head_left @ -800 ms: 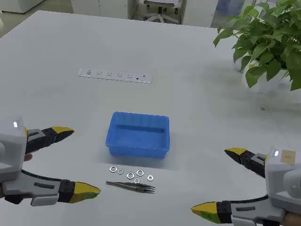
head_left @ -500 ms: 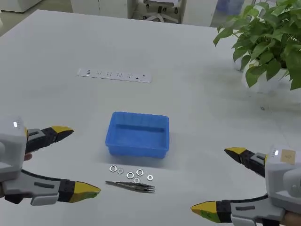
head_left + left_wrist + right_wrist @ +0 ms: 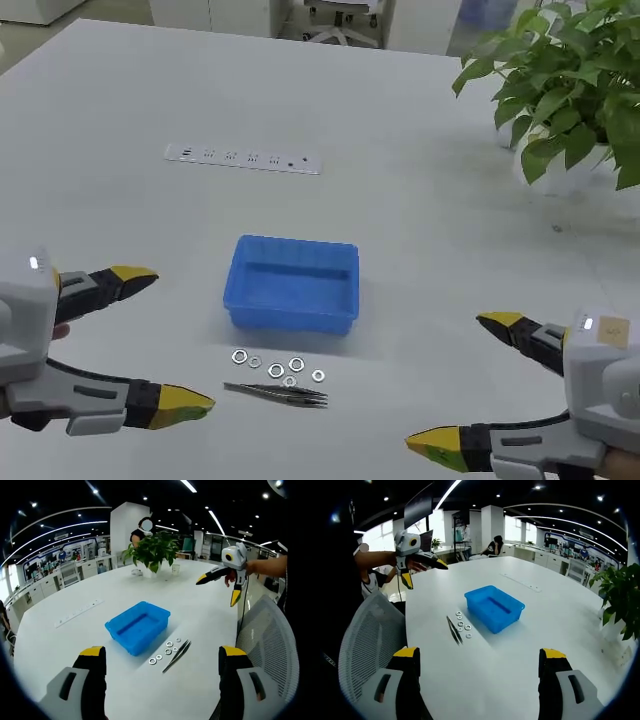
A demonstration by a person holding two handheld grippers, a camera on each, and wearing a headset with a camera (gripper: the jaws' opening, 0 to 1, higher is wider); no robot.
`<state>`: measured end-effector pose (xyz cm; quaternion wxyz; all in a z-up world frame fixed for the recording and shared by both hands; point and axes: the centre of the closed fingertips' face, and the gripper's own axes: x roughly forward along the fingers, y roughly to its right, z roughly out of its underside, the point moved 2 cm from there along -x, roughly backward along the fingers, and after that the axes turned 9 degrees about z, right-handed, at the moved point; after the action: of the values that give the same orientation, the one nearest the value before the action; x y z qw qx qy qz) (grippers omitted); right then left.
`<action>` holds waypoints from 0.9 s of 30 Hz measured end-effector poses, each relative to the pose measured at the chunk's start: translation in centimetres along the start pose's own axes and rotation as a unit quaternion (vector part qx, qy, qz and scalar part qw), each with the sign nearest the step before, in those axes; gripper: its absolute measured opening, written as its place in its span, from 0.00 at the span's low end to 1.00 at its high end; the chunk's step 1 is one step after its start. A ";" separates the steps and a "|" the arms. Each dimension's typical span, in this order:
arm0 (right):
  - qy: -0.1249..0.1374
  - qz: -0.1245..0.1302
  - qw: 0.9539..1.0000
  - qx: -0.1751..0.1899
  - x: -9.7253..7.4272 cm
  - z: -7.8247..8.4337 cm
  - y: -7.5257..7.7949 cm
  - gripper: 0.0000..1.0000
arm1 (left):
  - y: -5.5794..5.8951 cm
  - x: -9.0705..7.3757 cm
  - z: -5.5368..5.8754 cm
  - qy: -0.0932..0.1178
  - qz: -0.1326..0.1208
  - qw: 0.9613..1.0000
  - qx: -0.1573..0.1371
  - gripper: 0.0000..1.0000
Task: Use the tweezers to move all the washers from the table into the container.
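The washers (image 3: 277, 367) are seen loose on the bench (image 3: 420, 220), between the tweezers (image 3: 278, 393) and blue container (image 3: 293, 283); left gripper (image 3: 182, 340) and right gripper (image 3: 445, 380) are held clear either side, fingers (image 3: 170, 403) spread wide, presumably readied for the tweezers

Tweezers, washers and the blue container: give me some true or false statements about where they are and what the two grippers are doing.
1. The tweezers are clamped in the right gripper. False: they lie on the table, apart from both grippers.
2. The washers lie between the blue container and the tweezers. True.
3. The blue container holds several washers. False: it looks empty; the washers are on the table.
4. The left gripper and the right gripper are both open. True.
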<state>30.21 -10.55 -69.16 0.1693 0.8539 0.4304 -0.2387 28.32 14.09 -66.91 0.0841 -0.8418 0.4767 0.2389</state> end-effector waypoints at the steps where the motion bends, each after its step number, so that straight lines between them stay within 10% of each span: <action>1: 0.000 0.000 1.000 0.000 0.0 0.0 0.0 1.00 | 0.0 0.0 0.0 0.000 0.000 1.000 0.000 0.99; 27: 0.001 -0.001 1.000 -0.003 -0.1 -0.1 0.3 1.00 | -0.2 -0.1 -0.1 -0.002 -0.001 1.000 0.004 0.99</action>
<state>30.40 -10.70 -68.98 0.1717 0.8530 0.4323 -0.2368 28.49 14.25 -66.80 0.0888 -0.8415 0.4767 0.2383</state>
